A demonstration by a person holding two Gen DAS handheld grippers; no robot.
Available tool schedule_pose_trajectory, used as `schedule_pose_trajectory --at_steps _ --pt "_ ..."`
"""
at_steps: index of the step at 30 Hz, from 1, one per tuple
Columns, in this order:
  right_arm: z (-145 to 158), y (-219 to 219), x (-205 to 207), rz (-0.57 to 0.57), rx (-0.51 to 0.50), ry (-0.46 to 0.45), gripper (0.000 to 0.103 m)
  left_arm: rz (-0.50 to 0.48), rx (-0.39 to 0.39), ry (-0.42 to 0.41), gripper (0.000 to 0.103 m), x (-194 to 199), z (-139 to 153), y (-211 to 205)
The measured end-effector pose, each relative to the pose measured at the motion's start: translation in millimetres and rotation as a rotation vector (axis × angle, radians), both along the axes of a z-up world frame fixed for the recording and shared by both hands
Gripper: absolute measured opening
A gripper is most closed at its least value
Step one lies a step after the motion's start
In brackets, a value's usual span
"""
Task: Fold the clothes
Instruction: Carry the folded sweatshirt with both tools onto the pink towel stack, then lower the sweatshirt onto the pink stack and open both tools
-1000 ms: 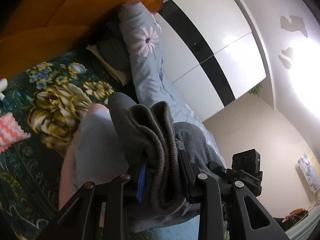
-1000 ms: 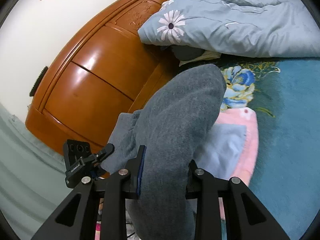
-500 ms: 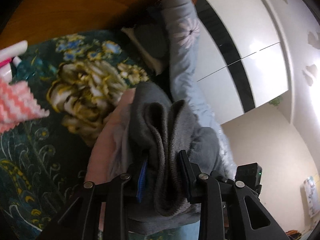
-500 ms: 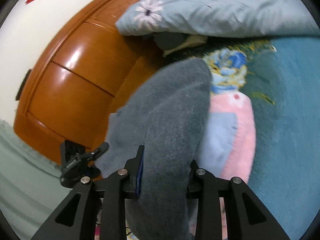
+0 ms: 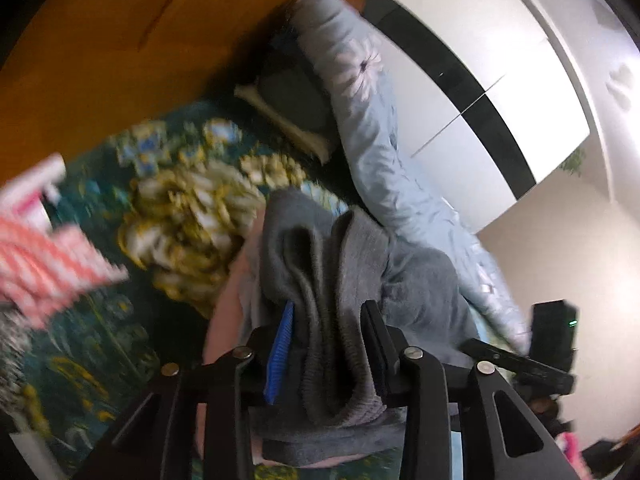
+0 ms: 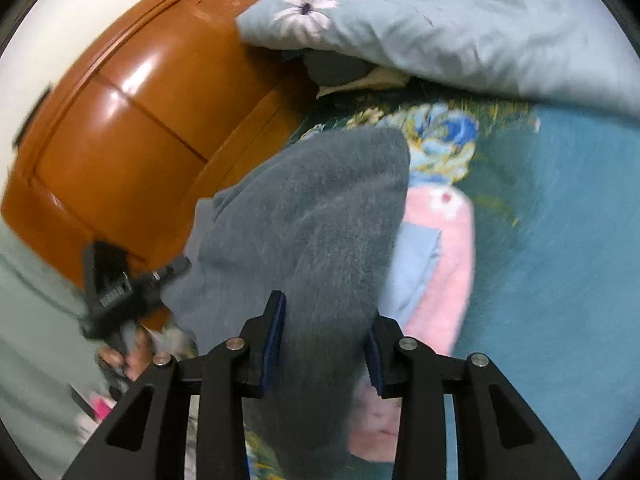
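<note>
Swinging the grey garment [image 5: 320, 280] along over the bed [image 5: 80, 340], we are carrying it bunched between both grippers. On the left, the left gripper [image 5: 328, 344] is clenched on a thick wad of folded layers, and the floral cover beneath is sliding rightward and blurring compared with a second ago, so we are still moving. On the right, the right gripper [image 6: 324, 336] is clamping the other end, the cloth draping above the pink clothes [image 6: 444, 264], which are now sitting closer below. We judge we are lowering the folded piece onto that pile.
</note>
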State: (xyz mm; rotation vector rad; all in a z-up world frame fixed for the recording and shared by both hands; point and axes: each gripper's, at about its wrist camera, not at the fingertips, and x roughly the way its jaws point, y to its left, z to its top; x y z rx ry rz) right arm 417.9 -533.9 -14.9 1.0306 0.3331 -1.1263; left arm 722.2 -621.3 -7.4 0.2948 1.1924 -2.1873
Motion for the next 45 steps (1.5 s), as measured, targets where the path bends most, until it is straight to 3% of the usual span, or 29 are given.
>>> schedule_pose_trajectory --at_steps 4,7,10,12,14,17,20,25,29,35,42,45 --pt "20 -3 9 0.017 -0.038 0.183 0.038 0.019 -0.093 -0.025 0.045 3 18 10" --pt "32 -7 5 -0.035 -0.071 0.273 0.038 -0.048 -0.119 -0.061 0.047 -13 20 16" --pt "37 -19 3 -0.047 -0.083 0.169 0.039 -0.119 -0.141 -0.099 0.047 -30 22 22" --pt "38 -30 13 -0.011 -0.101 0.151 0.039 -0.167 -0.156 -0.124 0.049 -41 23 27" --pt "34 -44 28 0.025 -0.102 0.184 0.039 -0.214 -0.171 -0.149 0.051 -53 24 31" --pt "21 -62 35 0.029 -0.052 0.182 0.039 -0.219 -0.132 -0.216 0.052 -60 13 26" --pt "3 -77 36 0.028 0.016 0.197 0.04 -0.226 -0.107 -0.222 0.052 -62 7 24" --pt "1 -81 40 0.036 0.05 0.23 0.04 -0.235 -0.107 -0.201 0.053 -60 7 26" --pt "21 -54 42 0.037 -0.021 0.228 0.04 -0.238 -0.122 -0.123 0.055 -52 17 28" --pt "32 12 58 0.079 -0.113 0.228 0.042 -0.177 -0.096 -0.143 0.056 -48 13 19" --pt "-1 44 81 0.096 -0.096 0.321 0.046 -0.193 -0.079 -0.151 0.057 -51 7 16" --pt "-15 44 83 0.074 -0.087 0.318 0.047 -0.202 -0.073 -0.151 0.057 -52 5 15"
